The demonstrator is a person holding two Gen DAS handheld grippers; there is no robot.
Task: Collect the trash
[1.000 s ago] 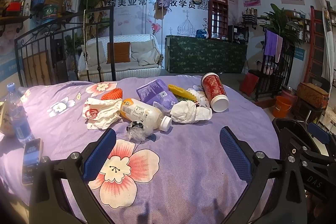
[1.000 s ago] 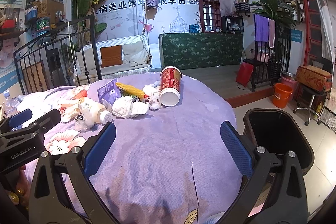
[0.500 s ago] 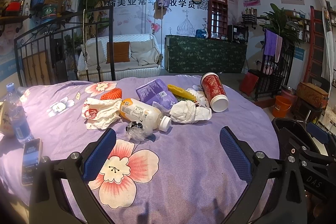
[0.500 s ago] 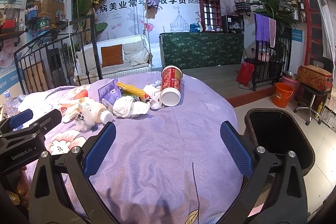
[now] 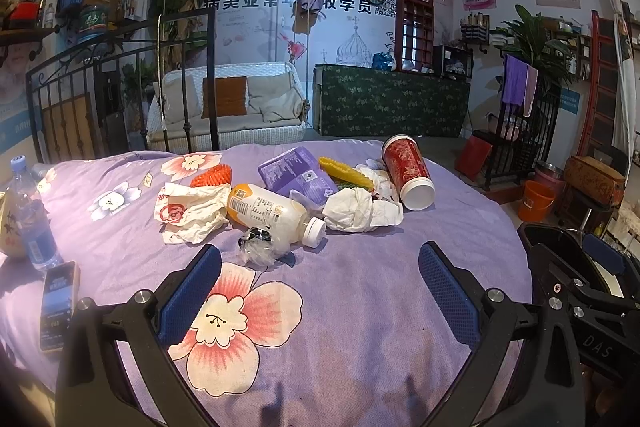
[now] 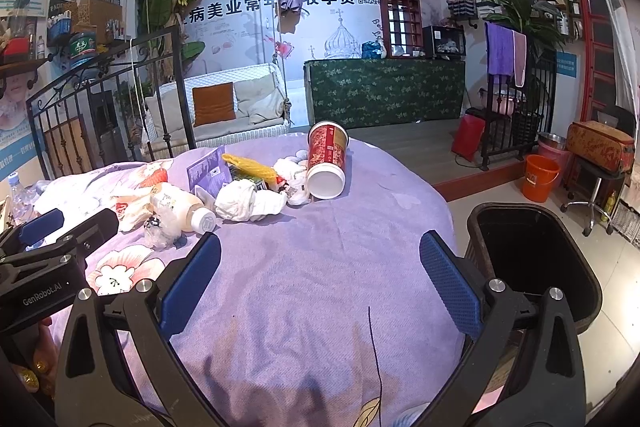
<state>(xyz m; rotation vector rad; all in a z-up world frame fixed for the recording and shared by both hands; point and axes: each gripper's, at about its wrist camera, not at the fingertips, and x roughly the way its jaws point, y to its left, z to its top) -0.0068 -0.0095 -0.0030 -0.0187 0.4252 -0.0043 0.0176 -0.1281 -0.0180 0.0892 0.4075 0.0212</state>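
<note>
A pile of trash lies on the purple flowered tablecloth point(image 5: 360, 307): a tipped red paper cup point(image 5: 407, 171), a white plastic bottle point(image 5: 272, 213), crumpled white paper point(image 5: 360, 213), a printed paper wrapper point(image 5: 190, 211), a purple packet point(image 5: 296, 174), a yellow wrapper point(image 5: 346, 173), an orange piece point(image 5: 211, 175) and clear crumpled plastic point(image 5: 258, 247). My left gripper point(image 5: 320, 291) is open and empty, short of the pile. My right gripper point(image 6: 320, 283) is open and empty, with the cup point(image 6: 326, 161) and paper point(image 6: 248, 203) ahead. A black bin point(image 6: 536, 263) stands right of the table.
A water bottle point(image 5: 30, 219) and a dark phone-like box point(image 5: 58, 303) sit at the table's left edge. An orange bucket point(image 6: 540, 177) and a stool point(image 6: 596, 195) stand on the floor at right. An iron railing point(image 5: 120, 87) is behind the table.
</note>
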